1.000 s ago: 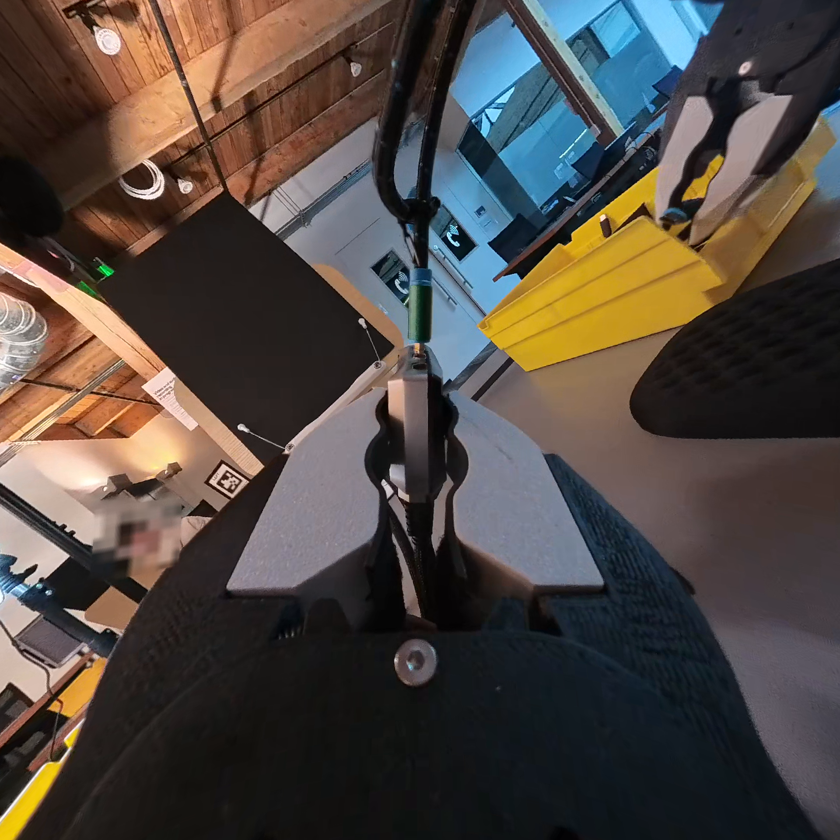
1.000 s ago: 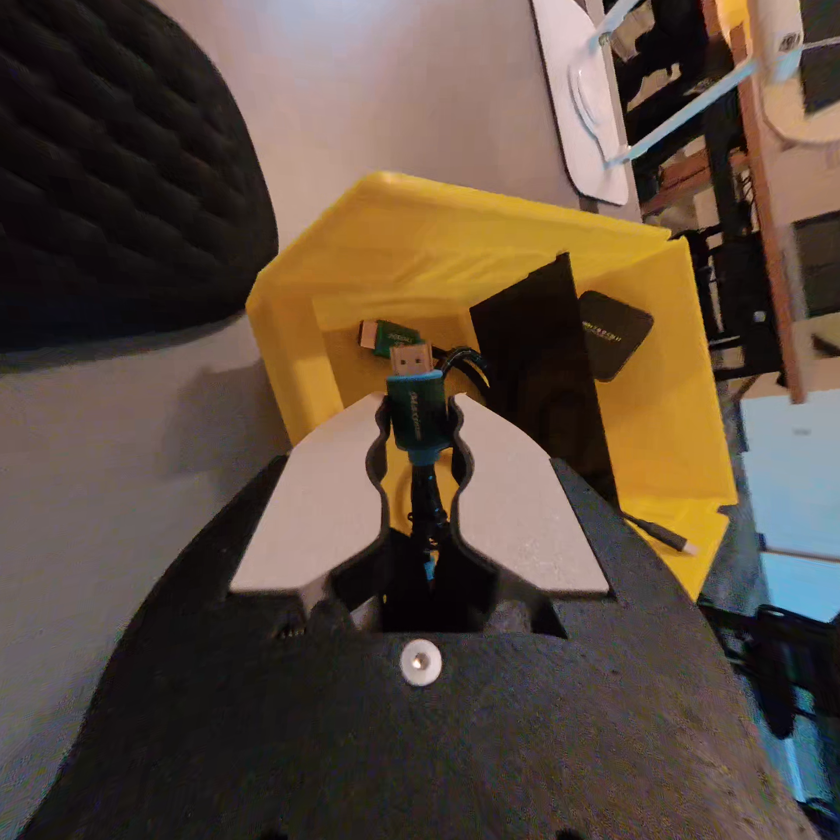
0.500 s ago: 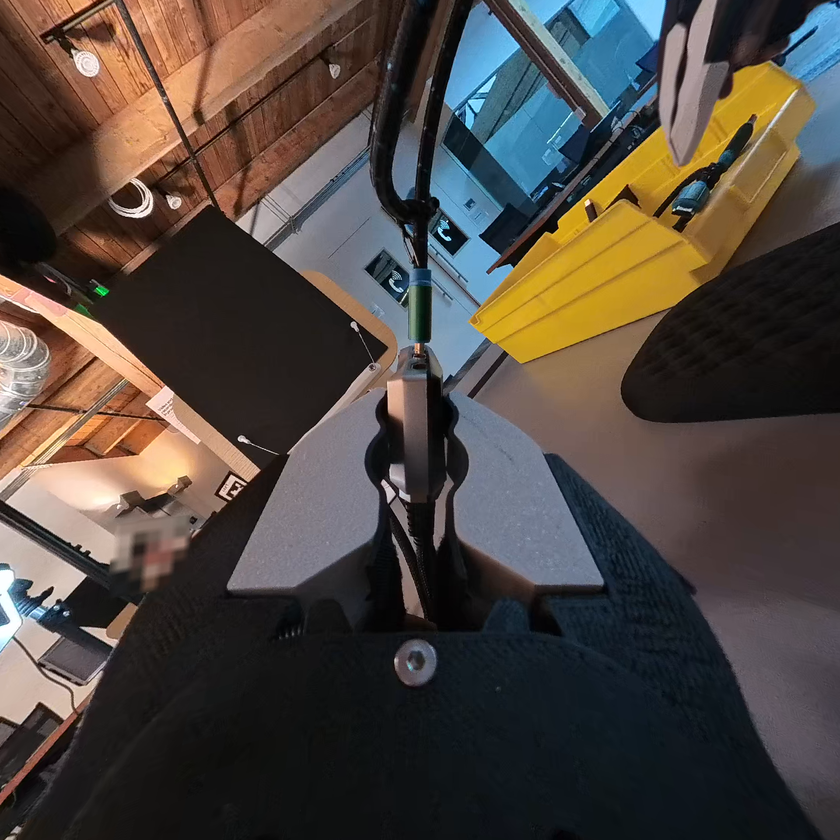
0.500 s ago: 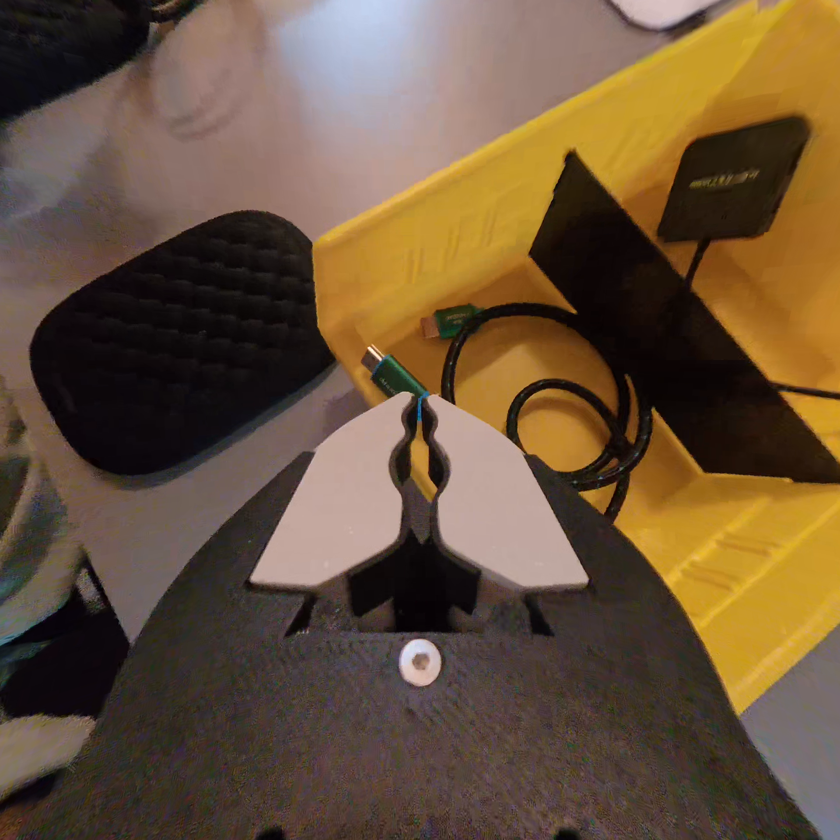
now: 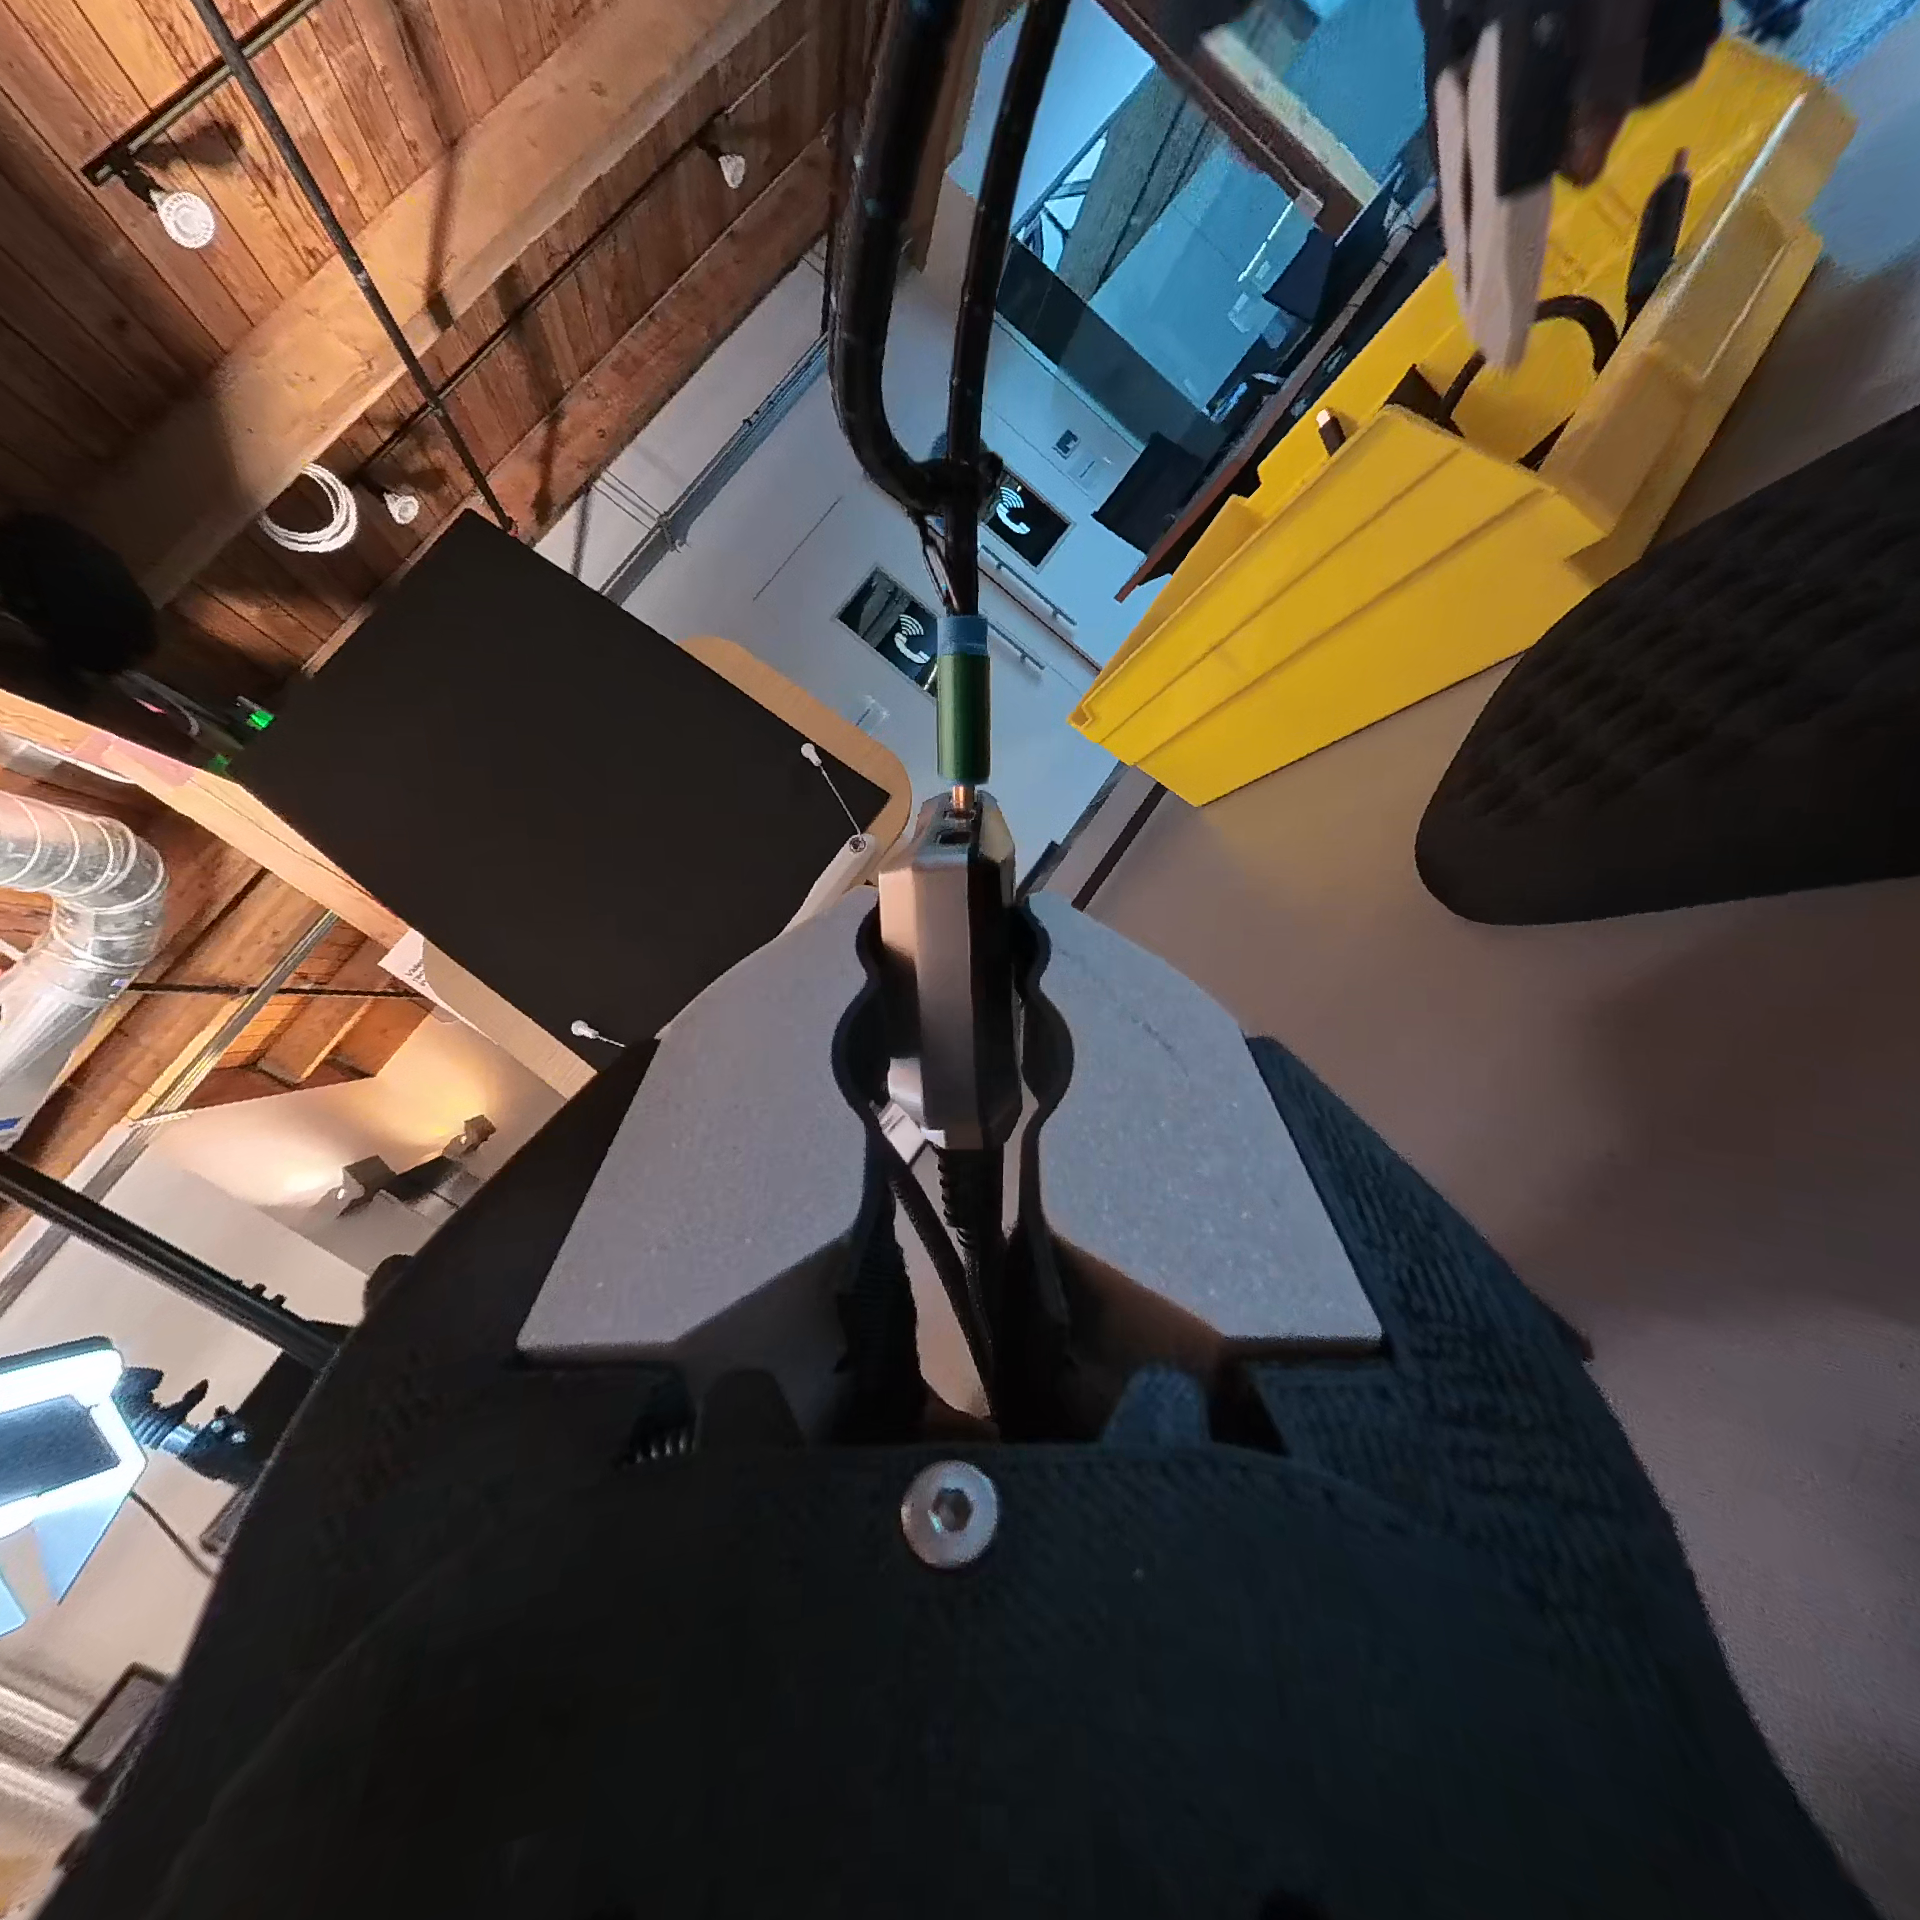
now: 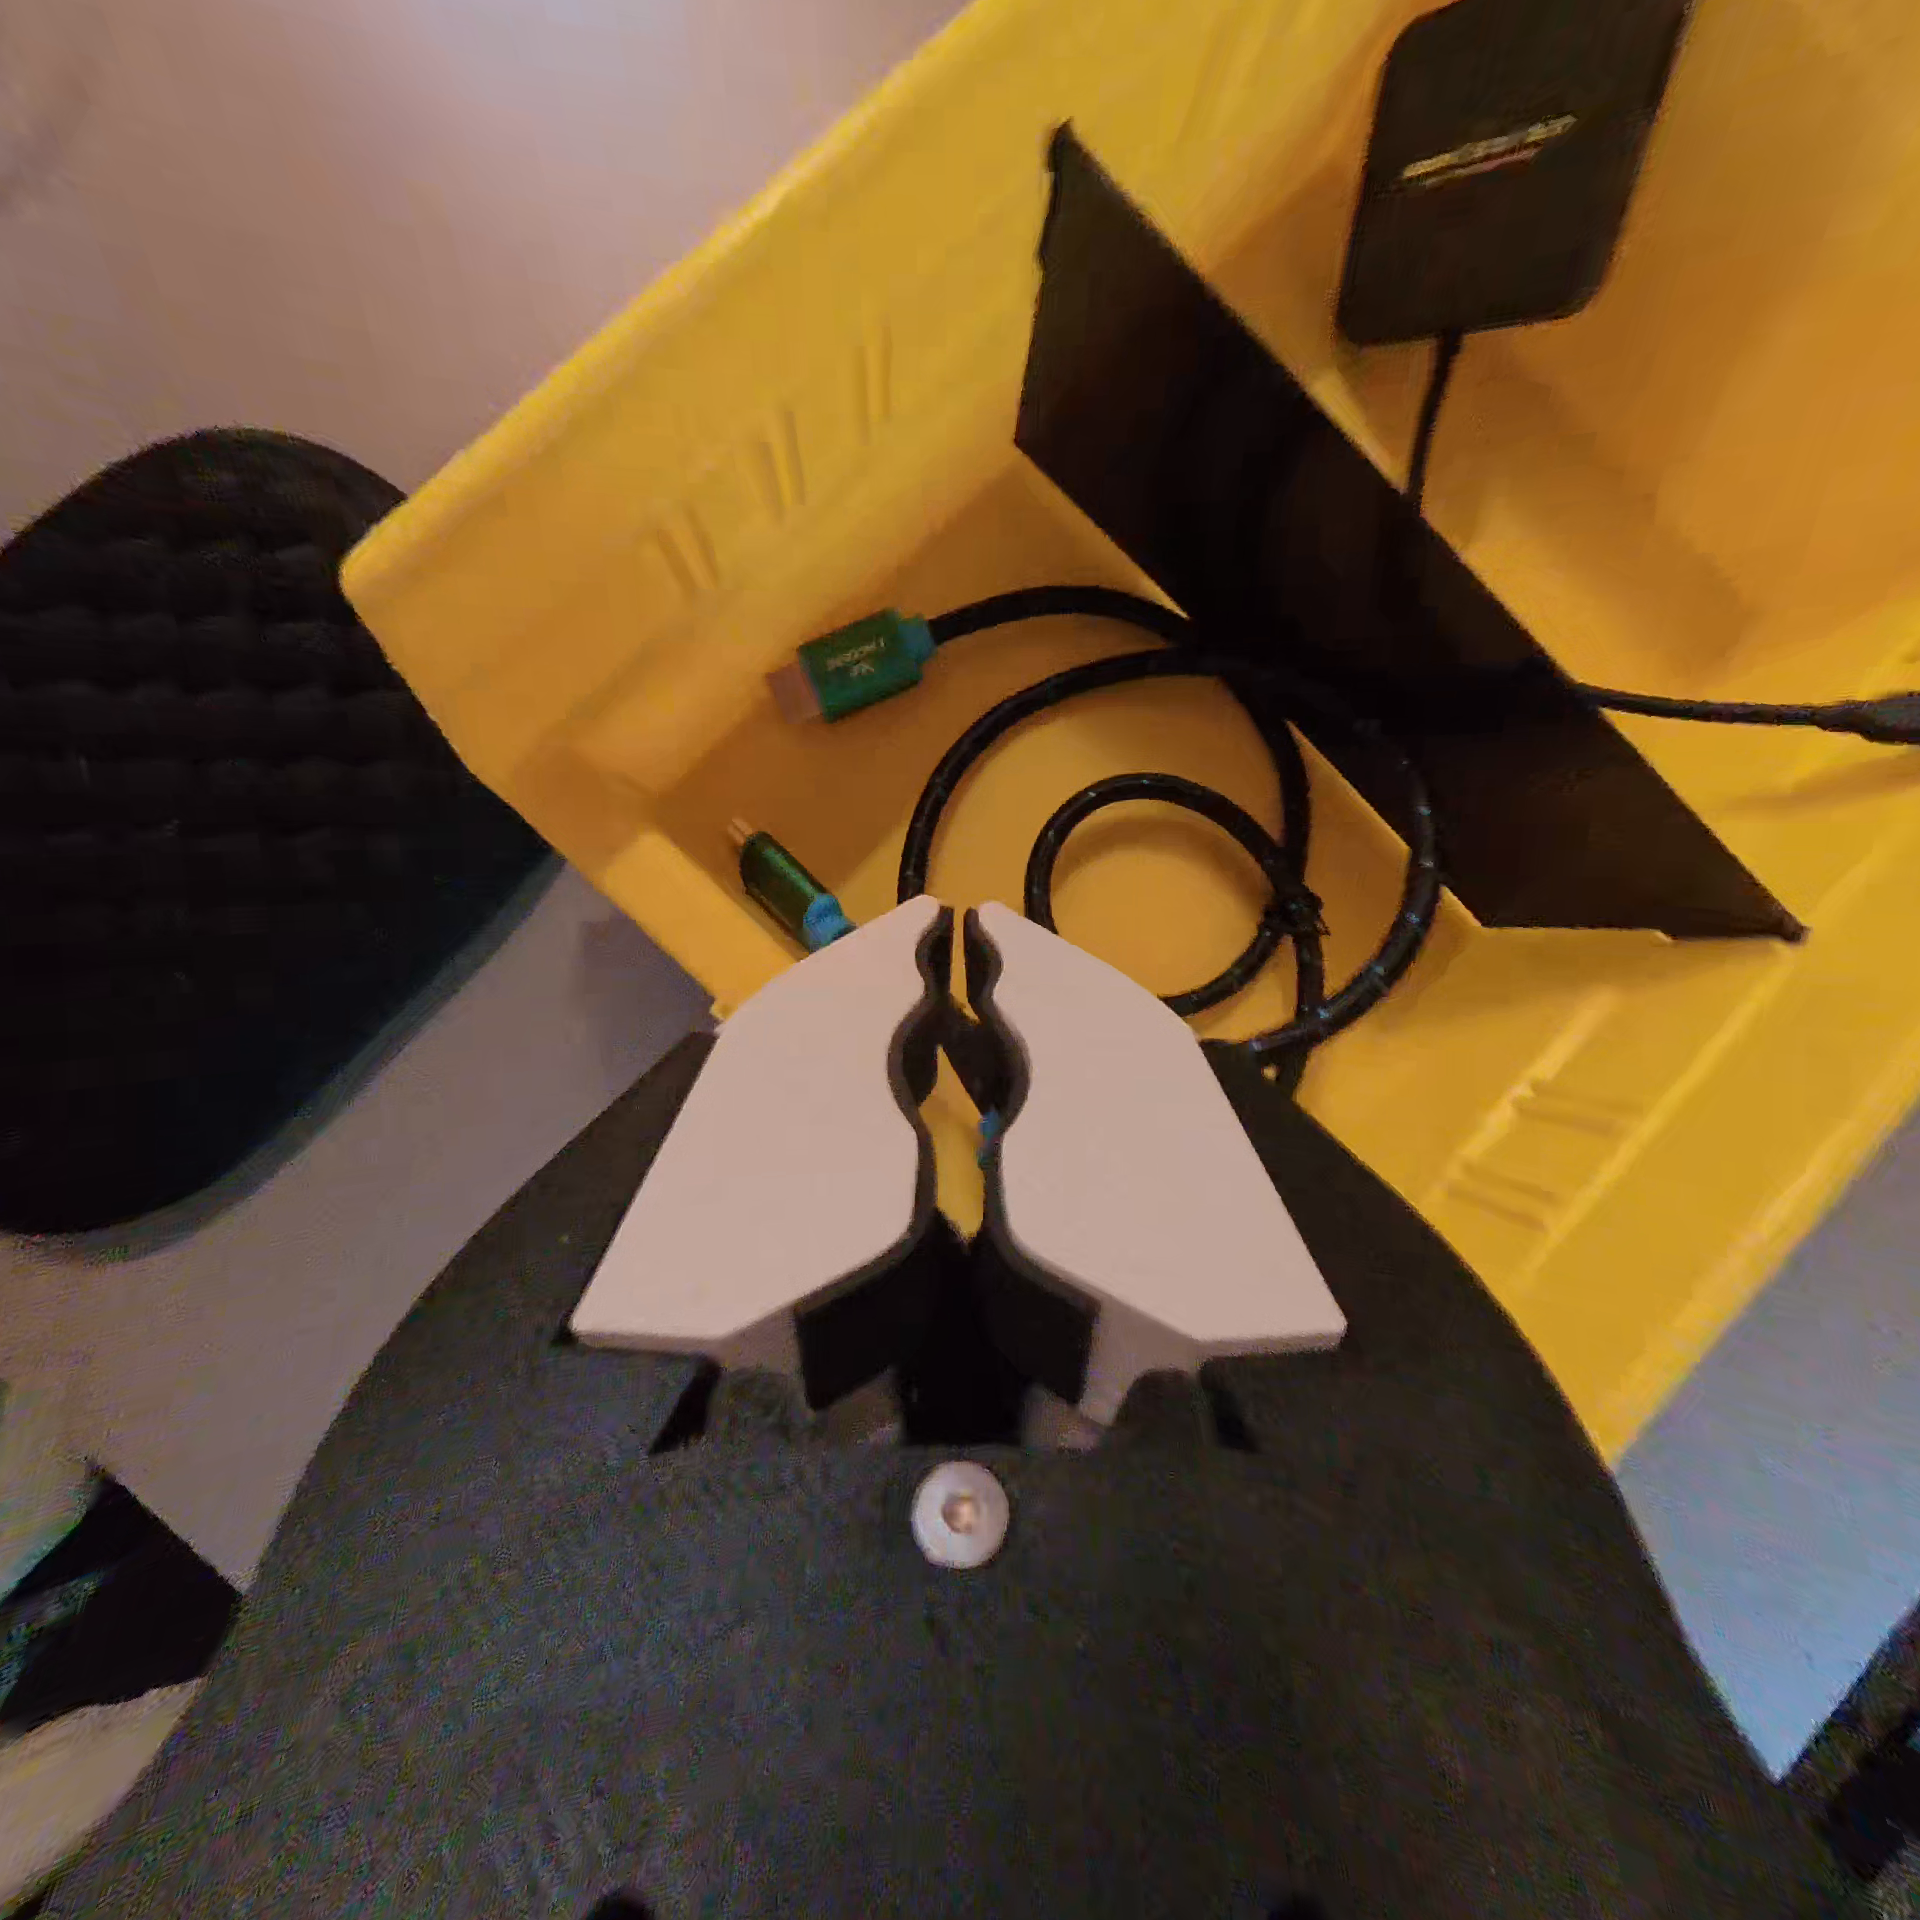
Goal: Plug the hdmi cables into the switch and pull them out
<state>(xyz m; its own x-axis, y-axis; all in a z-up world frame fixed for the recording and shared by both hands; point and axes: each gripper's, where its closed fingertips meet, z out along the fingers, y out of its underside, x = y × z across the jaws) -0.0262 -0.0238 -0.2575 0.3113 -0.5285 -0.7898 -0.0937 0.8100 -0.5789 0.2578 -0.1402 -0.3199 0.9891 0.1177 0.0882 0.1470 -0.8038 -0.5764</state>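
Over the yellow bin, right gripper is nearly closed, empty; left gripper pinches the switch, green plug in it.

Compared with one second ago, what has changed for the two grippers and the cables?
The right gripper let go of the green cable plug, which now lies in the yellow bin; its fingers closed empty. The left gripper stays clamped on the switch, one cable plugged in.
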